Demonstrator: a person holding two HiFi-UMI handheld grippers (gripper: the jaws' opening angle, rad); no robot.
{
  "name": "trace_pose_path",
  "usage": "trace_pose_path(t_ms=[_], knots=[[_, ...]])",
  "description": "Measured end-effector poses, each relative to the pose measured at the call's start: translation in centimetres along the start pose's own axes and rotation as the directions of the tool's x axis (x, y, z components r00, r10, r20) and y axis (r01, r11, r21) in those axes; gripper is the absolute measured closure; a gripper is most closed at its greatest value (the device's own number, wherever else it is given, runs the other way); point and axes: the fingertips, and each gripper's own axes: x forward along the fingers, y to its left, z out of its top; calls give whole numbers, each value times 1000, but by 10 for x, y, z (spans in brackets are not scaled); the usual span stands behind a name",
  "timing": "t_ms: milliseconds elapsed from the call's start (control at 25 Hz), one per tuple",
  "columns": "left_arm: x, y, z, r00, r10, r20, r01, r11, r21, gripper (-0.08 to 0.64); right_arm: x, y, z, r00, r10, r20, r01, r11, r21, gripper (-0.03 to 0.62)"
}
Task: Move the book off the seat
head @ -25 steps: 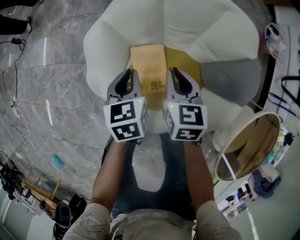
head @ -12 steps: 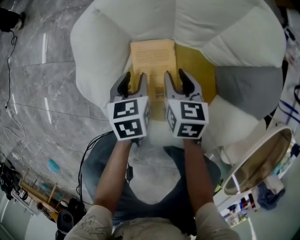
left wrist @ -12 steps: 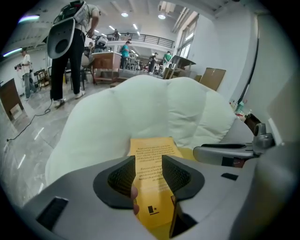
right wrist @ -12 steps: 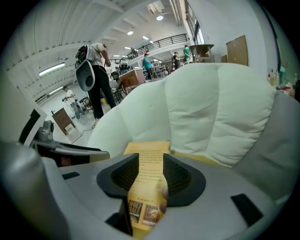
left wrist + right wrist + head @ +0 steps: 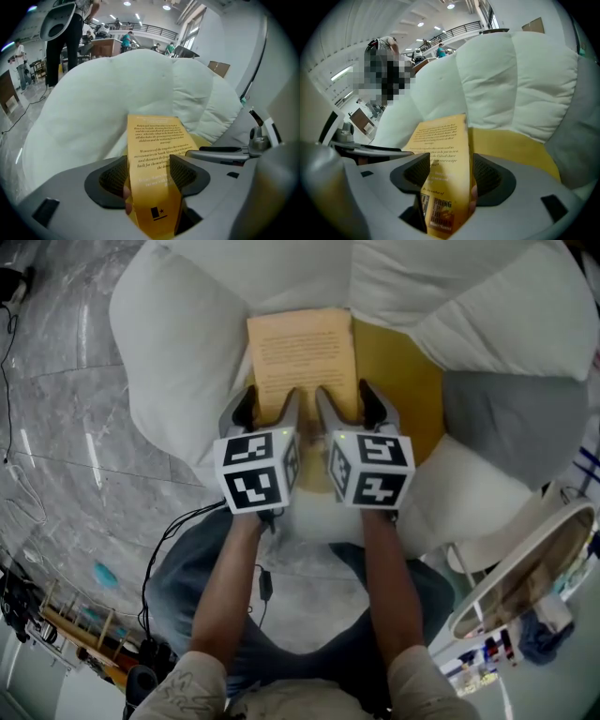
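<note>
A thin yellow-orange book (image 5: 302, 352) lies flat on the yellow seat cushion (image 5: 398, 371) of a white padded armchair (image 5: 178, 362). Side by side at the book's near edge are my left gripper (image 5: 267, 409) and right gripper (image 5: 349, 404). Both have just been opening their jaws. In the left gripper view the book (image 5: 157, 140) runs between the wide jaws of the left gripper (image 5: 149, 178), and no pad presses on it. In the right gripper view the book (image 5: 440, 140) likewise lies between the spread jaws of the right gripper (image 5: 451, 176).
A grey pillow (image 5: 511, 418) rests against the chair's right arm. To the right of the chair stands a round white-rimmed table (image 5: 525, 568) with clutter beyond it. A black cable (image 5: 178, 531) trails over the grey marble floor on the left. People stand far off in the hall.
Both grippers have come down onto the seat and their jaws have spread from nearly shut to wide. The book's near edge now sits between each pair of jaws.
</note>
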Motion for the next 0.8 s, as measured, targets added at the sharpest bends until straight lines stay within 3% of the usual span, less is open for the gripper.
trace_pose_path(t_ms=[280,440,800], knots=[[10,-4,-14,998,-48,-38,46,998,-51,261,12,-1,-13,998,24,-52,-21,999,47,307],[14,-5,-13,998,-54,-38,53,998,-40,261,15,-3,-14,997,60,-58,-55,995,84,308],[0,-5,-6,999,-31,-26,31,1000,-2,261,3,1,-9,998,59,-14,-58,994,89,308]])
